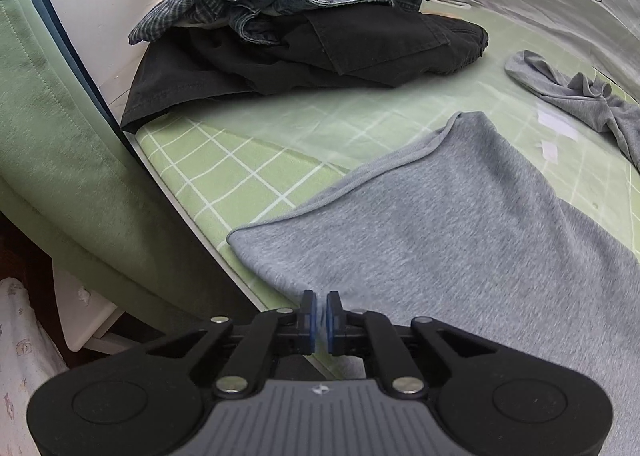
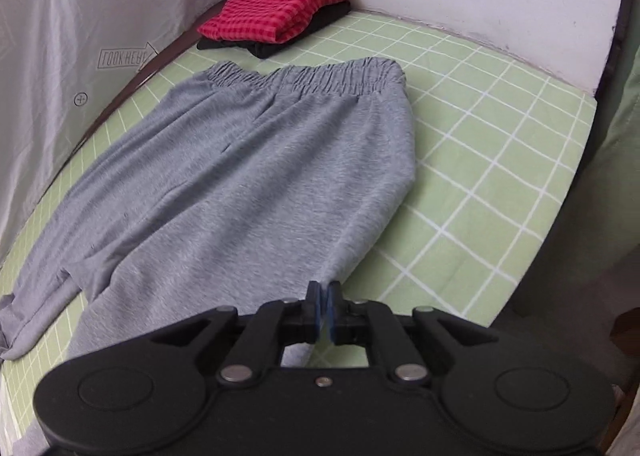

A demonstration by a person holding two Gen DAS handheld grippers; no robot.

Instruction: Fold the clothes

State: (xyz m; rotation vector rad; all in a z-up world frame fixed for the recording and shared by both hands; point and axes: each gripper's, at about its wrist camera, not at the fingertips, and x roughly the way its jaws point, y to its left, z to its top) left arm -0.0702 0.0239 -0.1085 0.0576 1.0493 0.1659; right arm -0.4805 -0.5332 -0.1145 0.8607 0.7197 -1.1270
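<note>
Through your left wrist camera, your left tool [image 1: 321,306] sits low at the near edge of the bed, its blue-padded jaws nearly together with a thin fold of the grey trousers [image 1: 460,224] pinched between them. The cloth is a soft heathered knit, spread flat over the green checked sheet [image 1: 224,172], with a rolled hem running along its far edge. Further back lies an unfolded heap [image 1: 304,16]: a blue plaid shirt on top, denim and a grey piece beneath, black fabric at the bottom. A crumpled grey garment [image 1: 580,96] lies apart on the right.

Through your right wrist camera, your right tool [image 2: 323,298] is likewise clenched on the near edge of the grey trousers [image 2: 260,176], pads closed on the knit. The trousers stretch away from you, the gathered elastic waistband at the far end and a leg trailing off to the left. Beyond the waistband, a neatly folded red checked garment [image 2: 276,8] rests on a folded black one [image 2: 280,40], near the wall.
</note>
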